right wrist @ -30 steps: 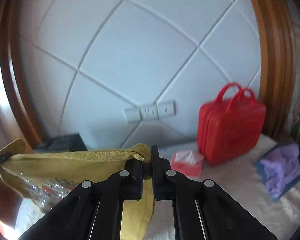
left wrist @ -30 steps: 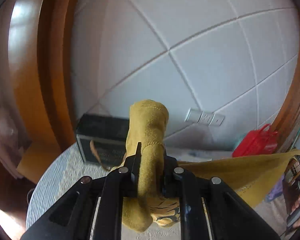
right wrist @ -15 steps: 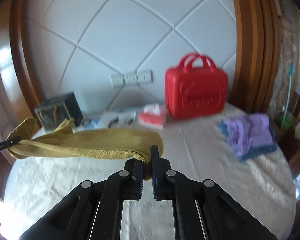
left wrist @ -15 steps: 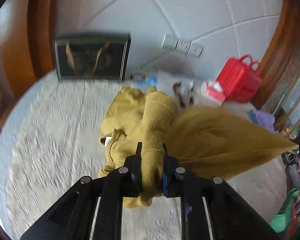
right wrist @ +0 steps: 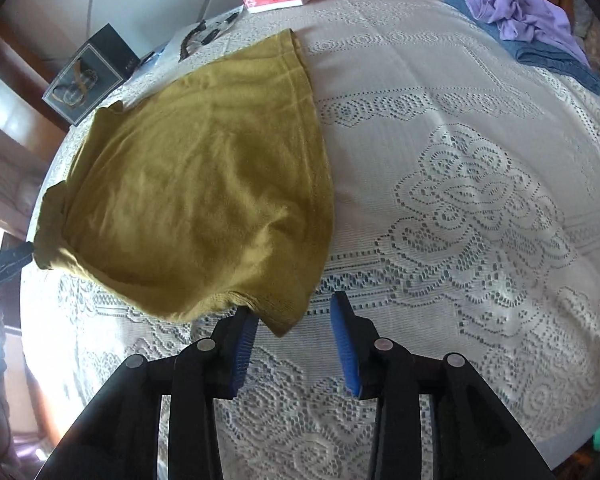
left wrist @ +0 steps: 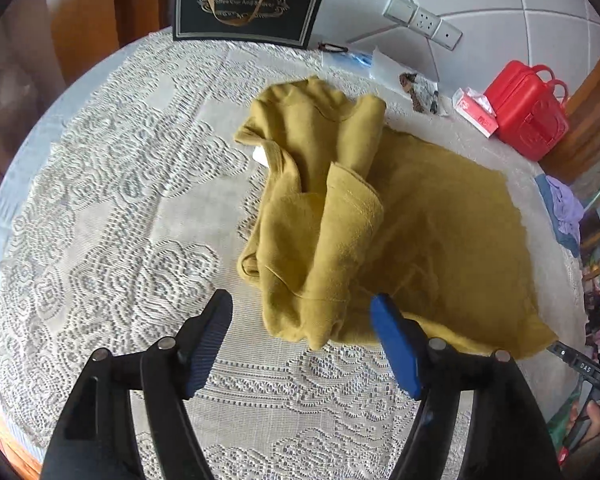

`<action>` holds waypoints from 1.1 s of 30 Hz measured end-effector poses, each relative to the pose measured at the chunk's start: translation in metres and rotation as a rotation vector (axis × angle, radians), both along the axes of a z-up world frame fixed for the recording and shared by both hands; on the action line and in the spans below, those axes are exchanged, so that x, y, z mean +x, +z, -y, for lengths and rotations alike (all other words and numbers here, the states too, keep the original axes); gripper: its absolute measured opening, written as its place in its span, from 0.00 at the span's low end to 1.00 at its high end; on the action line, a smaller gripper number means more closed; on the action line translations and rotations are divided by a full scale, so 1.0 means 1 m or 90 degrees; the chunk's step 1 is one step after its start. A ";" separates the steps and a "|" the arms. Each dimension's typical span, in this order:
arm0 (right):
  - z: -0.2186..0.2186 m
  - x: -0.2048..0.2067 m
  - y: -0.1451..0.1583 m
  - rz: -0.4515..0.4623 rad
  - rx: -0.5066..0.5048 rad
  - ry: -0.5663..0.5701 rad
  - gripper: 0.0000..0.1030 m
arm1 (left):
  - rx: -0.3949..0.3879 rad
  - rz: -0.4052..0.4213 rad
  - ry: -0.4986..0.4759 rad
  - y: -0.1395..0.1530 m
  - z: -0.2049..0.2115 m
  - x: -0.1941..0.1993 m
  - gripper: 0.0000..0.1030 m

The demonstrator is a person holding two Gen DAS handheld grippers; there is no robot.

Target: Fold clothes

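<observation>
A mustard-yellow garment [left wrist: 440,232] lies on the lace tablecloth [left wrist: 100,208], its body spread flat to the right and its sleeves and collar bunched at the left. My left gripper [left wrist: 300,308] hovers just in front of the bunched sleeve end. Its jaws are opening wide, and the cloth lies loose between the tips. In the right wrist view the garment [right wrist: 204,184] spreads away to the left. My right gripper [right wrist: 294,312] is at its near corner with jaws opening. The corner droops between the pads, brushing the left one, and is not pinched.
At the back stand a black gift bag [left wrist: 248,0], a red case [left wrist: 528,116] and a tissue pack [left wrist: 474,110], with loose papers beside them. A pile of purple and blue clothes [right wrist: 528,16] sits at the table's right edge. Bare tablecloth [right wrist: 480,208] lies right of the garment.
Both grippers came down from holding the garment stretched in the air to just above the table. The garment now rests on the cloth, and both pairs of jaws have opened and let go.
</observation>
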State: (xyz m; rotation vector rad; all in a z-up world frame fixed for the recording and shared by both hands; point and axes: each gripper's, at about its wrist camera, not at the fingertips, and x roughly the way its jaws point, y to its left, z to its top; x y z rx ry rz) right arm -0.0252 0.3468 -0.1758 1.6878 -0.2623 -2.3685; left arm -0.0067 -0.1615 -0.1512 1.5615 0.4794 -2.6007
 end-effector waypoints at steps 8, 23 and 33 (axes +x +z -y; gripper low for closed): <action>0.005 -0.012 0.020 -0.033 -0.014 -0.007 0.36 | 0.017 0.006 0.037 0.008 -0.010 -0.062 0.69; 0.046 -0.045 -0.014 0.044 -0.006 0.027 0.28 | -0.043 0.132 0.120 -0.041 -0.016 -0.007 0.16; 0.046 -0.038 -0.031 0.079 0.017 0.064 0.27 | -0.029 0.205 0.217 -0.053 0.032 0.116 0.16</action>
